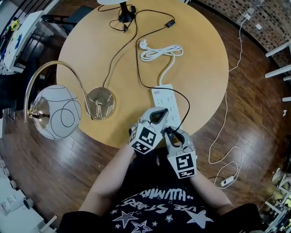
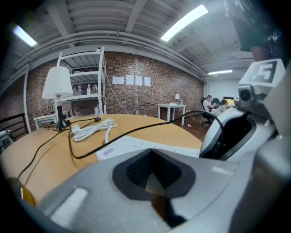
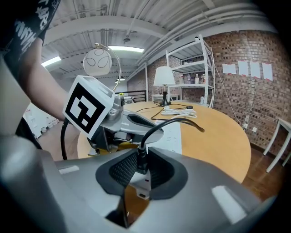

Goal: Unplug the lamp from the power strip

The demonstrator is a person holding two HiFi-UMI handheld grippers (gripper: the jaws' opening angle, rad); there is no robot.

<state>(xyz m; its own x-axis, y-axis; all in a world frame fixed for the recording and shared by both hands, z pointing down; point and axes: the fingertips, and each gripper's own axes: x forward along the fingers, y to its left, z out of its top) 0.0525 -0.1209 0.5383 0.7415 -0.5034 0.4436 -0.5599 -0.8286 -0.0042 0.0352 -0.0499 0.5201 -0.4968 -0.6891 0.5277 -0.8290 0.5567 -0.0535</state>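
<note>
A white power strip (image 1: 163, 98) lies on the round wooden table (image 1: 91, 45), near the front edge. A black cord (image 1: 138, 73) runs down the table and ends in a black plug (image 3: 141, 159) at the strip's near end. My right gripper (image 1: 172, 133) is shut on that plug, with a pad against each side. My left gripper (image 1: 158, 112) sits just to its left over the strip's near end, jaws apart in a narrow V with nothing gripped. A small table lamp (image 1: 123, 13) stands at the far edge. The gold arc lamp (image 1: 54, 111) has its base on the left.
The strip's own white cable (image 1: 161, 52) lies coiled in the middle of the table. The gold lamp's glass globe hangs past the table's left edge. Loose white cords (image 1: 223, 150) and another strip (image 1: 227, 181) lie on the wooden floor at the right.
</note>
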